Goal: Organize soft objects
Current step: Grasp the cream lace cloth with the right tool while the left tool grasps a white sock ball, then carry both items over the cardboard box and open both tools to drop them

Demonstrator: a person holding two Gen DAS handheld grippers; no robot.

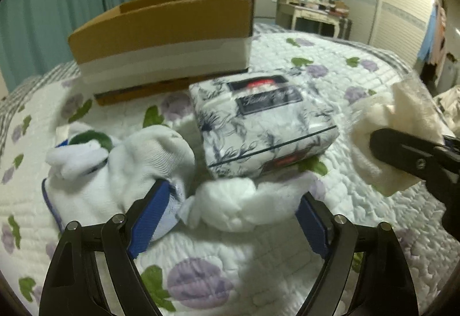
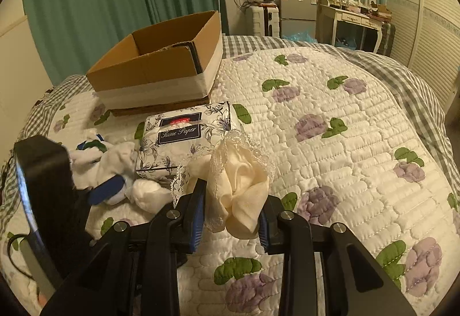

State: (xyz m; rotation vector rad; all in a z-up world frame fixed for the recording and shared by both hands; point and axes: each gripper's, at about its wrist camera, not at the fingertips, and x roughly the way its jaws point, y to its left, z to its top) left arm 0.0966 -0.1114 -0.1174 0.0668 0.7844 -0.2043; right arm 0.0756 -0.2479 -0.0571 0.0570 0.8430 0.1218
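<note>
**Two Grippers Worked Over a Pile of Soft Things**

The soft things lay together on the quilt (image 2: 330,103), close to the box (image 2: 161,68). That looked handy, since the box was most likely where they should go.

The right gripper (image 2: 233,218) had its jaws squeezed on a cream cloth (image 2: 244,189) with a lace edge. The cloth bunched up between the blue pads (image 2: 195,218). It seemed to be lifted a little off the quilt, but I could not be sure. It was held just beside the tissue pack (image 2: 178,140). In the left view the same cloth (image 1: 382,140) showed at the right, pinched by the dark gripper.

The left gripper (image 1: 238,209) had its jaws wide apart. A white wad (image 1: 233,206) sat between them, touching the quilt. The jaws did not press on it yet. I think they were spread so they could close around the wad next. A white sock (image 1: 123,169) lay just left of it, against the left pad (image 1: 152,215). A small toy (image 1: 86,143) with blue and green bits lay beside the sock.

The tissue pack (image 1: 264,126) sat between the wad and the box (image 1: 164,37).

The box was open at the top. From the right view I could see part of its inside, and it showed only brown walls and a dark edge. The floor of the box was hidden, so I cannot tell if anything was in it. All the soft things I could see were outside it, so the job looked barely started.
</note>
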